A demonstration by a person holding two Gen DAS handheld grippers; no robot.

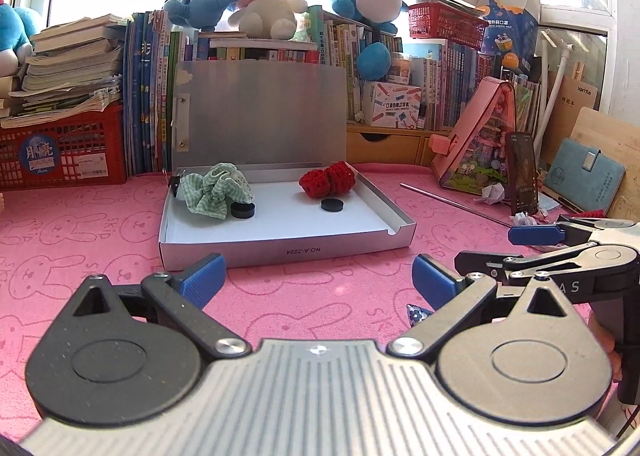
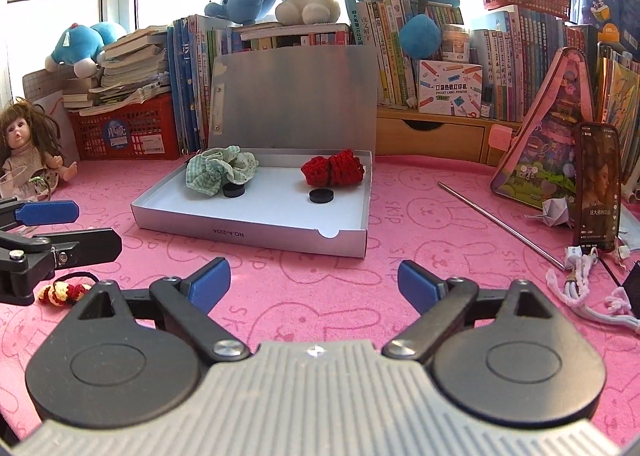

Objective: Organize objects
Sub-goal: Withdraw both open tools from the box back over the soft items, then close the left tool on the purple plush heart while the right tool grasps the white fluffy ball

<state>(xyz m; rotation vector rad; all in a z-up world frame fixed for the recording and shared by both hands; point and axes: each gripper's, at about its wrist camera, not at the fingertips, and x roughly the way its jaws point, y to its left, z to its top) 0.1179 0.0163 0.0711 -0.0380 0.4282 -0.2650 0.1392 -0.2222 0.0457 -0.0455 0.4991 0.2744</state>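
Note:
An open silver box (image 1: pixel 288 250) (image 2: pixel 248 232) lies on the pink cloth with its lid standing up. Inside it are a green checked scrunchie (image 1: pixel 216 187) (image 2: pixel 218 171) at the left, a red crocheted scrunchie (image 1: pixel 328 179) (image 2: pixel 334 167) at the right, and a black disc (image 1: pixel 242 210) (image 1: pixel 333 205) in front of each. My left gripper (image 1: pixel 318 282) is open and empty just short of the box's front wall. My right gripper (image 2: pixel 314 284) is also open and empty, beside it to the right. A small yellow-and-red crocheted hair tie (image 2: pixel 64 290) lies on the cloth under the left gripper's fingers (image 2: pixel 46 212).
A phone (image 2: pixel 598 183) stands at the right, with a thin metal rod (image 2: pixel 500 223), a white cable (image 2: pixel 580 280) and a paper figure (image 2: pixel 554 211) near it. A doll (image 2: pixel 28 147) sits far left. Books, red baskets and plush toys line the back.

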